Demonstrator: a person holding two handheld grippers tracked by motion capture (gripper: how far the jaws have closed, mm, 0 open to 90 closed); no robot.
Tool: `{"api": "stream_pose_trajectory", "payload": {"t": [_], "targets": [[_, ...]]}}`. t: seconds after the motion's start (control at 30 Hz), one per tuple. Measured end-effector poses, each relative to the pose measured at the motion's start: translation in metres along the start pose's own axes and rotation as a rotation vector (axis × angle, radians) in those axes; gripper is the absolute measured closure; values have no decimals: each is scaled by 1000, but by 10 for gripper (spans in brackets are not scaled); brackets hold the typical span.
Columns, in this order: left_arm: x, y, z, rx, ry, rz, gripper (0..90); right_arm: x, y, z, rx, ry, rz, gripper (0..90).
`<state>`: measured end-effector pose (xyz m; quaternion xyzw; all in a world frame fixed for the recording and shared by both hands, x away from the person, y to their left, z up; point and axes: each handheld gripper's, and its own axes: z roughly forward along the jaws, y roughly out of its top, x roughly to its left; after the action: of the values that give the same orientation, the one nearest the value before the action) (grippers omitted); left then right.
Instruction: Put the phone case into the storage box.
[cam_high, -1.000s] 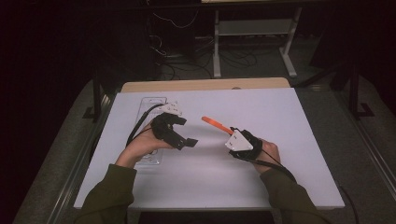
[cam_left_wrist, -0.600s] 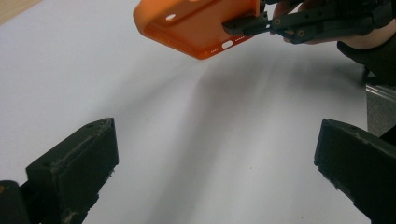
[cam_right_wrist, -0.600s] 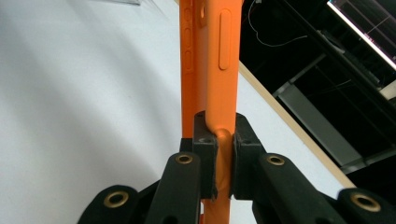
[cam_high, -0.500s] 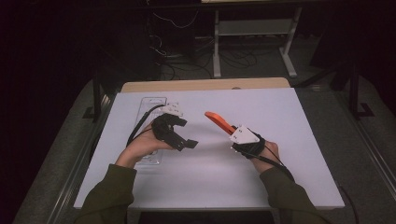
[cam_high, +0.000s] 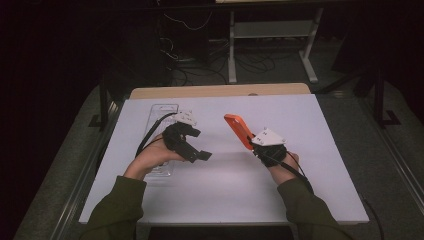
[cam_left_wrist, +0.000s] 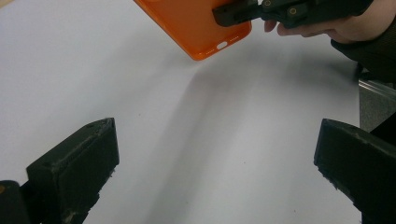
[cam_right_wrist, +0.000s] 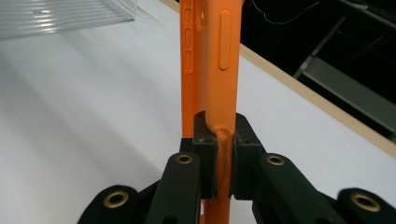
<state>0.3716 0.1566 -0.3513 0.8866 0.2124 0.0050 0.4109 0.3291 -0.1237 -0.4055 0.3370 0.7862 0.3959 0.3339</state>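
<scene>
An orange phone case (cam_high: 238, 129) is held above the white table (cam_high: 330, 165), slanting up to the left from my right gripper (cam_high: 254, 143), which is shut on its lower end. In the right gripper view the case (cam_right_wrist: 211, 60) stands edge-on between the two clamped black jaws, its side button slots showing. My left gripper (cam_high: 204, 155) hovers left of centre, open and holding nothing, its jaws pointing toward the case. In the left gripper view the case (cam_left_wrist: 196, 23) hangs at the top with the other gripper (cam_left_wrist: 261, 9) pinching its edge.
A clear plastic tray (cam_high: 161, 112) lies on the table at the back left, partly under the left hand; it appears again as a ribbed transparent tray (cam_right_wrist: 60, 16) in the right gripper view. A wooden strip (cam_high: 220, 91) runs along the far edge. Cables and a stand lie beyond.
The right gripper has lifted and turned the orange case, so it now stands higher and shows more of its face. The left gripper has barely moved.
</scene>
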Motion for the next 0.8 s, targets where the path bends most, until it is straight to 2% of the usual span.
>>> {"api": "stream_pose_trajectory", "payload": {"t": [0.23,0.27,0.57,0.7,0.8], "targets": [[-1,0,1,8,6,3,0,-7,-1,1,-6,28,102,816],[-1,0,1,8,7,4,0,-8,-1,1,-9,31,105,816],[0,0,0,-2,23,2,0,-12,-4,2,4,72,249,816],[1,0,0,-4,33,17,0,-15,-7,3,-5,84,320,817],[1,0,-1,-11,39,10,0,-15,-7,3,-9,85,327,817]]}}
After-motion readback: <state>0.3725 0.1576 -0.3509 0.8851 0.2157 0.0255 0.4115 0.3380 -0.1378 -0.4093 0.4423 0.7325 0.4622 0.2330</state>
